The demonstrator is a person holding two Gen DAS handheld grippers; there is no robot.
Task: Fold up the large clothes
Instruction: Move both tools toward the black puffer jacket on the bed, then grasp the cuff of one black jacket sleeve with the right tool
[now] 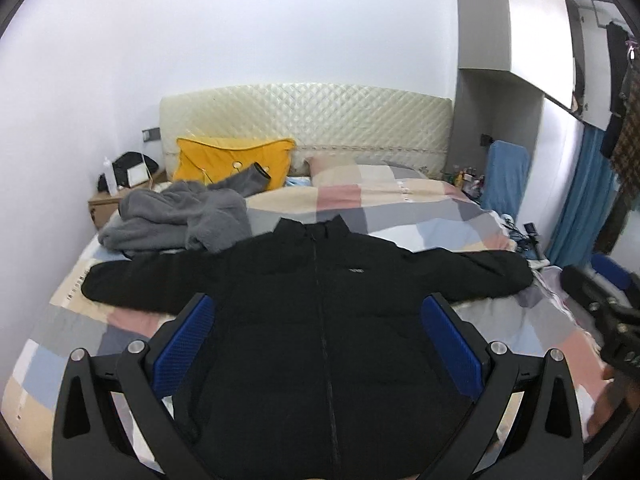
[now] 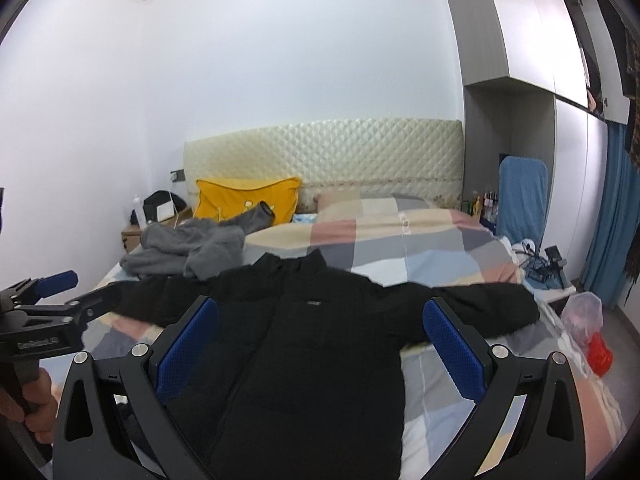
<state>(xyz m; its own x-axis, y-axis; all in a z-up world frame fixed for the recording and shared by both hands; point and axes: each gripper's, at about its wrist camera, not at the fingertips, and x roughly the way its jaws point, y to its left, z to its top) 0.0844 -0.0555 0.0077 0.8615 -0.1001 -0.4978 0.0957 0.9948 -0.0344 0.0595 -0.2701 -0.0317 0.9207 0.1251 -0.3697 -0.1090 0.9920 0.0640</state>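
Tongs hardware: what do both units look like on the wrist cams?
Left tongs and right tongs match: black angular linkage arms with triangular cutouts and silver pivot bolts, and blue pads with a fine dimpled texture. Seen from the right wrist camera, the left unit's black body carries small white lettering, too blurred to read.

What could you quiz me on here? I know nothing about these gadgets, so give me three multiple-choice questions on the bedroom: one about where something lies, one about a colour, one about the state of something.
1. Where does the grey garment lie?
A. on the floor
B. on the bed, beside the black jacket's sleeve
C. on the headboard

2. What colour is the pillow by the headboard?
A. yellow
B. green
C. purple

3. How does the black jacket lie?
A. folded in half
B. rolled up
C. spread flat, sleeves out, zipped front up

Answers: 1 B, it is heaped on the checked quilt near the sleeve. 2 A, it is clearly yellow. 3 C, both sleeves stretch sideways, while the left gripper and right gripper are open, holding nothing.
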